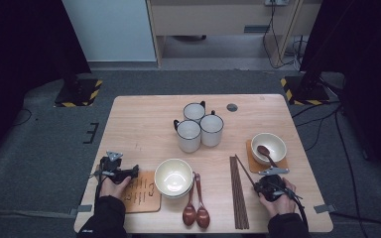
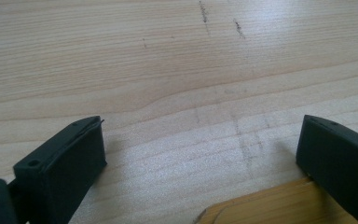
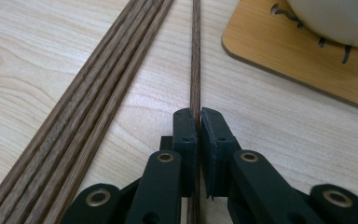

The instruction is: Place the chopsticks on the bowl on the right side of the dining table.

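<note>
At the near edge of the table (image 1: 139, 106), toward its right corner, the right gripper (image 3: 199, 122) has its jaws clamped on a single chopstick (image 3: 196, 56). That stick lies apart from the bundle of chopsticks (image 1: 238, 193), angled away toward the far right, and the pads press it from both sides with no gap showing. The step in hand appears to be the pick-up of one chopstick for the place setting on the right.

The next move would call for a clean lift without rolling the thin stick out of the pads, then a carry toward the right coaster (image 3: 303, 56) and the bowl (image 1: 269, 147) on it, which already holds a brown spoon (image 1: 267, 154).

The left gripper (image 2: 200, 154) rests near the left corner of the near edge with its jaws spread wide and nothing between them; one jaw sits against the rim of the left coaster (image 2: 270, 205), which is bare.

Other items, going farther in:
- two wooden spoons (image 1: 196, 210) at the near edge, between the stacked bowls and the bundle;
- stacked cream bowls (image 1: 173, 177) just beyond them, beside the left coaster;
- three white mugs (image 1: 198, 126) grouped at mid-table toward the far edge;
- a small dark round cap (image 1: 232, 107) by the far edge.

Obstruction: the bundle lies just beside the gripped stick, and the right coaster's edge is close on the other side. A sideways swing could disturb either.
</note>
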A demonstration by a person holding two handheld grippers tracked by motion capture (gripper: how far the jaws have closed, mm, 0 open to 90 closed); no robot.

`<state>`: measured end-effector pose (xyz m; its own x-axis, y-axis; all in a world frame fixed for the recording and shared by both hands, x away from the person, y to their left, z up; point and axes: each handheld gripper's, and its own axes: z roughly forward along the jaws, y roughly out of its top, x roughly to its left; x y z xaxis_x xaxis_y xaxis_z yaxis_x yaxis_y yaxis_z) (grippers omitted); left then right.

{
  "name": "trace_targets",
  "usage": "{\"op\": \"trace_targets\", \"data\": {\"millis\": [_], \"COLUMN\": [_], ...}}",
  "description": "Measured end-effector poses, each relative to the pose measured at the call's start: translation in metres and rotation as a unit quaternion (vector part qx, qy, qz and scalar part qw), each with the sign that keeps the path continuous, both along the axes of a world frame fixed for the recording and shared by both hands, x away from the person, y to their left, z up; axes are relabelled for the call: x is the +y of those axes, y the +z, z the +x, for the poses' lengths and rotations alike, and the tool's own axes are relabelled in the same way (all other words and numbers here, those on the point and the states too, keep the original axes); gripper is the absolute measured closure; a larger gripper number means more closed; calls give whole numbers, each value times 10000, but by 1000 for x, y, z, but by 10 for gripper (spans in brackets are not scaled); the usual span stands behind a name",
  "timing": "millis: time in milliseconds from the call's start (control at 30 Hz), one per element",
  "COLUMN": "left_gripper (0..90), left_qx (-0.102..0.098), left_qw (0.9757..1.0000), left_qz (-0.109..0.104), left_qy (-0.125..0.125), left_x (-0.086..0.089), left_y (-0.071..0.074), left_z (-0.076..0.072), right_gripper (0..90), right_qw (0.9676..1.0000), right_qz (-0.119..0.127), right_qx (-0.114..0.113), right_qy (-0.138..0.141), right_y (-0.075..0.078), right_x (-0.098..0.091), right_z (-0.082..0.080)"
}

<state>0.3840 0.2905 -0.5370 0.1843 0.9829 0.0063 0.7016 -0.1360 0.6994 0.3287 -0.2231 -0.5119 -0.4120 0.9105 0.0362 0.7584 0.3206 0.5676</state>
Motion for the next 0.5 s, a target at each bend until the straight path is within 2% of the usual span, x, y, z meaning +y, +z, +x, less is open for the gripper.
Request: {"op": "trace_targets", "data": {"millis": [333,500], "left_gripper": [1,1], "left_qx": [-1,0], "left_qw": [10000,10000], "left_qz": [-1,0], "left_qy": [0,1], "left_x": [0,0], "left_y": [0,0], "left_z": [0,0], "right_gripper": [851,851], "right_qw": [9998,9993], "right_qz": [89,155], "right_qx": [-166,-324], "right_qy": [77,70], "right_y": [10,16], "right_x": [-4,-6], "right_z": [-1,-2]}}
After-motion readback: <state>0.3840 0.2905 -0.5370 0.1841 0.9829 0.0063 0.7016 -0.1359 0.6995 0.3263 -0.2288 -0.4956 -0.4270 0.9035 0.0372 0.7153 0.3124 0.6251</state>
